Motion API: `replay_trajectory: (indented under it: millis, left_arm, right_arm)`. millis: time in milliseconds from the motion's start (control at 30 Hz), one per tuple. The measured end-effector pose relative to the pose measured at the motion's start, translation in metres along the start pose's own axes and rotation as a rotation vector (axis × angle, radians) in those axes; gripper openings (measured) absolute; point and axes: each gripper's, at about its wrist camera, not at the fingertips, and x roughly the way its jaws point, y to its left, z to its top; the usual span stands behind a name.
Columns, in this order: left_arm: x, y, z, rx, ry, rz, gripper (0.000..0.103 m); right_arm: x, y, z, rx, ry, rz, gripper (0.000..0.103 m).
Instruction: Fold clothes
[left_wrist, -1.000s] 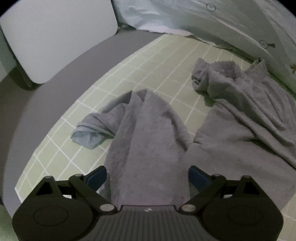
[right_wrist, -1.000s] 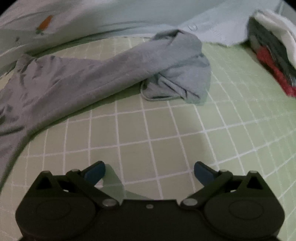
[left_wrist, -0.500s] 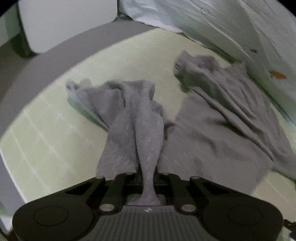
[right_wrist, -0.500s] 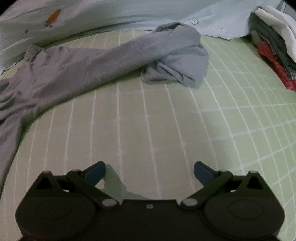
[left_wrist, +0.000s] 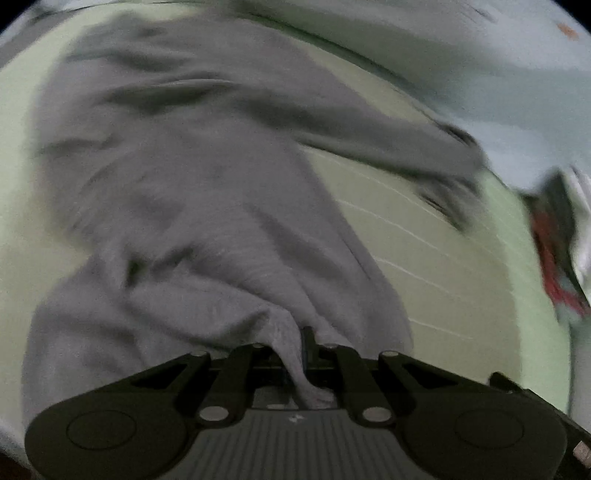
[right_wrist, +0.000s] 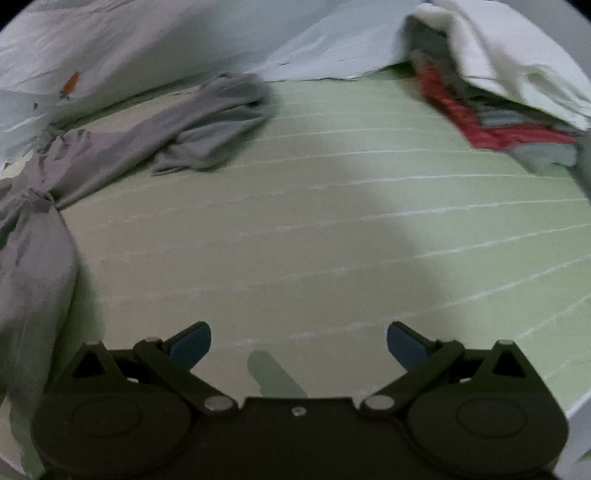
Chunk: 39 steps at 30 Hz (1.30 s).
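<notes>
A grey long-sleeved garment (left_wrist: 207, 192) lies crumpled on a green checked sheet (left_wrist: 443, 258). My left gripper (left_wrist: 299, 354) is shut on a bunched fold of the garment, which hangs out between the jaws. The view is blurred by motion. In the right wrist view the garment (right_wrist: 37, 236) runs along the left edge and one sleeve (right_wrist: 221, 118) stretches to the far middle. My right gripper (right_wrist: 298, 343) is open and empty over the bare sheet (right_wrist: 332, 229), well to the right of the garment.
A pale quilt (right_wrist: 147, 44) with small prints is piled along the far side. A stack of folded clothes, red and grey under a white one (right_wrist: 498, 110), sits at the far right; it also shows blurred in the left wrist view (left_wrist: 557, 251).
My left gripper closed on the garment's fold and has swung right with it, dragging the cloth. My right gripper has drawn back and turned right, staying open.
</notes>
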Motion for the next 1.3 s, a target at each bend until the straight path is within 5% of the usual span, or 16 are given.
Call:
replay_trajectory:
  millis: [167, 267, 367, 400, 433, 667, 833, 967, 1100, 1200, 1300]
  left_arm:
    - [0.008, -0.054, 0.002, 0.081, -0.034, -0.069, 0.010]
    - [0.006, -0.078, 0.004, 0.118, -0.064, -0.102, 0.023]
    - [-0.010, -0.077, -0.002, 0.130, -0.103, -0.120, 0.059]
    - [-0.019, -0.070, -0.004, 0.129, -0.124, -0.119, 0.083]
    - [-0.028, -0.064, -0.005, 0.129, -0.145, -0.118, 0.093]
    - [-0.092, 0.006, -0.018, 0.126, -0.262, 0.039, 0.098]
    - [-0.131, 0.084, -0.022, 0.019, -0.330, 0.149, 0.100]
    - [-0.148, 0.137, -0.020, -0.054, -0.370, 0.175, 0.101]
    - [-0.160, 0.168, -0.016, -0.008, -0.401, 0.227, 0.101]
    - [-0.168, 0.185, -0.011, 0.001, -0.408, 0.260, 0.101]
    - [-0.173, 0.193, -0.005, -0.001, -0.412, 0.261, 0.101]
  right_arm:
    - [-0.011, -0.051, -0.012, 0.056, -0.018, -0.034, 0.103]
    - [-0.015, -0.064, -0.010, 0.081, -0.036, -0.044, 0.103]
    - [-0.016, -0.059, -0.007, 0.080, -0.051, -0.024, 0.103]
    - [-0.015, -0.053, -0.006, 0.075, -0.055, -0.009, 0.103]
    - [-0.013, -0.046, -0.005, 0.069, -0.058, 0.007, 0.103]
    - [-0.006, 0.034, -0.001, 0.024, -0.028, 0.137, 0.103]
    - [-0.012, 0.098, -0.008, 0.015, -0.025, 0.197, 0.103]
    - [-0.010, 0.144, -0.023, 0.024, -0.018, 0.197, 0.103]
    - [0.000, 0.181, -0.040, 0.034, -0.015, 0.170, 0.101]
    - [0.008, 0.199, -0.047, 0.023, -0.004, 0.146, 0.092]
    - [0.008, 0.196, -0.043, 0.034, -0.026, 0.112, 0.055]
